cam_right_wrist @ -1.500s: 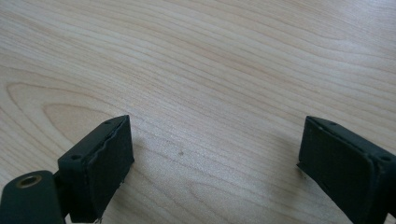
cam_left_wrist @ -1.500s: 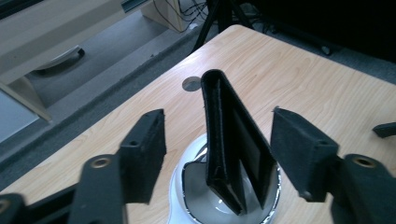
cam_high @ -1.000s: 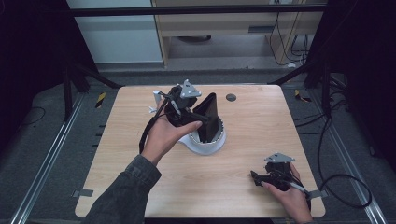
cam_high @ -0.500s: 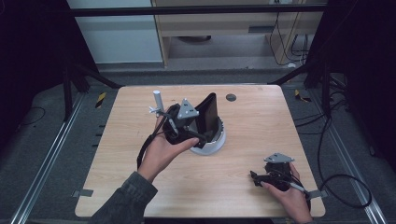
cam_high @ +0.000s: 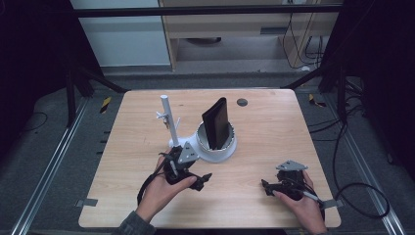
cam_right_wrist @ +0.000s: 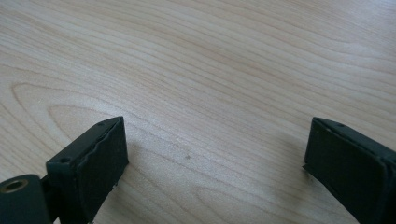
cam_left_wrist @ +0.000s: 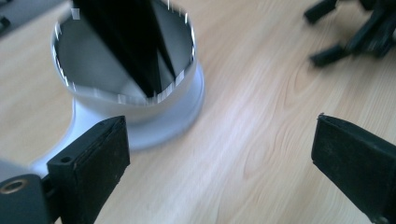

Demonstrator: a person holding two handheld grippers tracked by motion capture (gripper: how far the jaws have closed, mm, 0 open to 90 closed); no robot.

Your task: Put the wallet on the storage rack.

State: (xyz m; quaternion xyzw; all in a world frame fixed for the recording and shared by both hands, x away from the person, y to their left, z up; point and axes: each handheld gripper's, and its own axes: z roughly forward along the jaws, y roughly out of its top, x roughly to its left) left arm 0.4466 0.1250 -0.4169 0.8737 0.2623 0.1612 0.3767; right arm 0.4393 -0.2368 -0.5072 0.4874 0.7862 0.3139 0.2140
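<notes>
The left gripper has its jaws wide apart with nothing between them but bare tabletop. It rests low at about 7 o'clock from the white cup holder, near it but not touching. In the left gripper view the holder's rim sits just beyond the left jaw, at about 11 o'clock.

The right gripper also has its jaws spread, holding nothing, over plain wood, well apart from the holder, at roughly 4 o'clock from it near the tabletop's front edge.

The black wallet-like case stands on end inside the holder's cup, leaning a little, its upper half rising clear of the rim. In the left gripper view its dark faces slant down into the cup.

The case looks flat, fairly stiff and light; its surface seems smooth, so it could slip under a light pinch. The best hold would probably be across its two broad faces on the part above the rim, jaws closing on the thin dimension. Lifting straight up should keep it from catching the rim or dragging the holder, which looks light and could tip or slide.

A thin white post with small side pegs rises from the holder's base at about 10 o'clock from the cup; an approach from the near side would stay clear of it.
</notes>
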